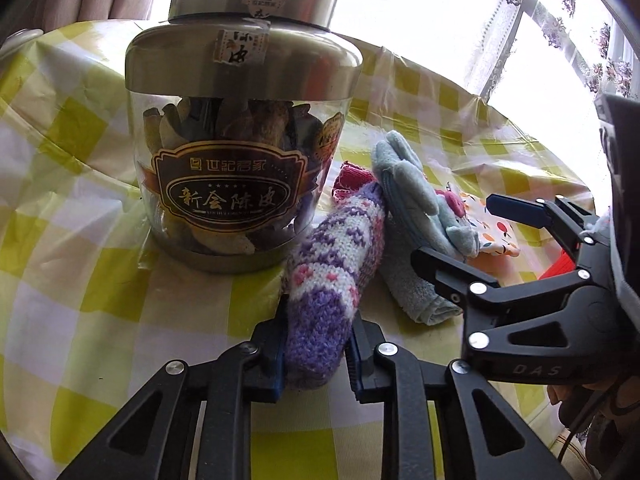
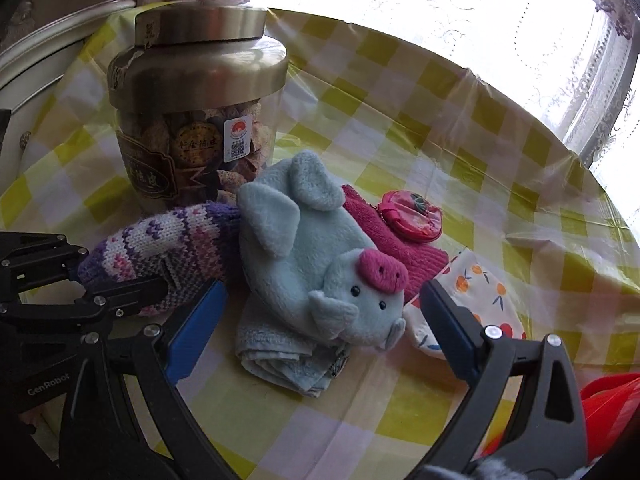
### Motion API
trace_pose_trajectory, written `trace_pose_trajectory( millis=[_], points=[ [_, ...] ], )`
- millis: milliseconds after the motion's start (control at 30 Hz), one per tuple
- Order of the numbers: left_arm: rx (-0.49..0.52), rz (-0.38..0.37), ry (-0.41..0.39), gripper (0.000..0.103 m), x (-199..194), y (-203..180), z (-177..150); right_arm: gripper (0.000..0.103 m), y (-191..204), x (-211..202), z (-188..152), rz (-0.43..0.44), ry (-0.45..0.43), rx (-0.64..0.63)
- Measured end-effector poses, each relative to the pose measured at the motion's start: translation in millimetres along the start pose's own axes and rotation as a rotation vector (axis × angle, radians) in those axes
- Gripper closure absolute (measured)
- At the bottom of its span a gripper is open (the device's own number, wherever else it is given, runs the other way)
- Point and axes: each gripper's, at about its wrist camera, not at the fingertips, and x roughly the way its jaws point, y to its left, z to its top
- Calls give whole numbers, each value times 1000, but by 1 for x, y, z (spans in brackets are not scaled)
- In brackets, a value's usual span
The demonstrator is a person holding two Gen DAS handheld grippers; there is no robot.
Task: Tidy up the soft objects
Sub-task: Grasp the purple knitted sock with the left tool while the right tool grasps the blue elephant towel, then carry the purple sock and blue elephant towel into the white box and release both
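Observation:
A purple and white knitted sock (image 1: 336, 264) lies on the checked tablecloth, leaning toward the jar. My left gripper (image 1: 318, 344) is shut on its near end, one pad pressing each side; the right wrist view shows this gripper (image 2: 120, 268) from the side, on the sock (image 2: 168, 240). A light blue plush pig (image 2: 312, 264) lies on a folded light blue towel (image 2: 288, 360). My right gripper (image 2: 322, 286) stands open around the pig's head, pads apart from it, and appears in the left wrist view as well (image 1: 454, 228).
A big glass jar (image 1: 240, 160) with a steel lid stands just left of the sock. Behind the pig lie a magenta knitted piece (image 2: 400, 248), a pink round purse (image 2: 412, 216) and a fruit-print pouch (image 2: 476, 292). Something red (image 2: 608, 408) sits at the near right.

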Motion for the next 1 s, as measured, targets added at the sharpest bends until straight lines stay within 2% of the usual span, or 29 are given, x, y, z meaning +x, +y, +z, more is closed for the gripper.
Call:
trace_pose_trajectory(
  millis=[100,267,333,367,400,500,600,800,1000],
  points=[
    [-3,-10,-3,79,0,1,0,6,-2,6,2,10,-3,13],
    [-2,-29,-13,81,-7,5,-3,31,-3,20,6,27,13,22],
    [2,-36,-19,81,-9,3,-4,50,-6,20,7,41,6,42],
    [4,-40,-22,81,-10,2,-5,57,-8,18,7,59,-2,59],
    [7,-44,-25,81,-11,1,-4,72,-11,16,7,75,-7,80],
    [12,-53,-37,82,-14,0,-4,86,-16,6,5,89,-26,108],
    [12,-57,-48,82,-18,0,-4,89,-20,-5,-1,95,-44,127],
    [-1,-63,-93,82,-31,0,-6,89,-38,-45,-17,117,-95,240],
    [2,-73,-113,82,-43,-4,-8,89,-33,-86,-41,149,-112,284]
  ],
)
